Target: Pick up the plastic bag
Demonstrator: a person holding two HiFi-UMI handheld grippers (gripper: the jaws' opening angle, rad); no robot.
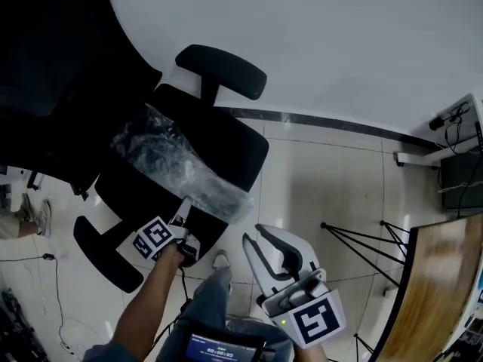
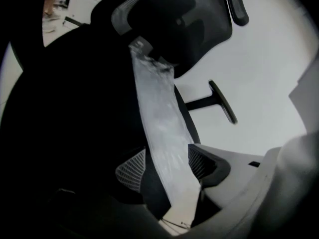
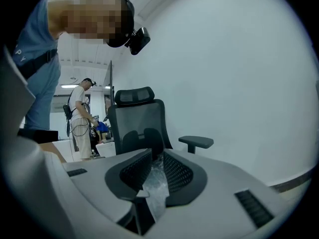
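Visibly crinkled, transparent plastic bag [image 1: 177,163]

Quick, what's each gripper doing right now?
Left gripper: open, plastic bag between its jaws, ungripped.
Right gripper: jaws near together, bag between; grip cannot be told.

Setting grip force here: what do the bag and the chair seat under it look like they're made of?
Plastic bag: thin clear film, probably polyethylene. It looks glossy and crinkled, and the dark seat shows through it.
Chair seat: black and matte, likely fabric or mesh over padding. It is too dark to tell the weave.
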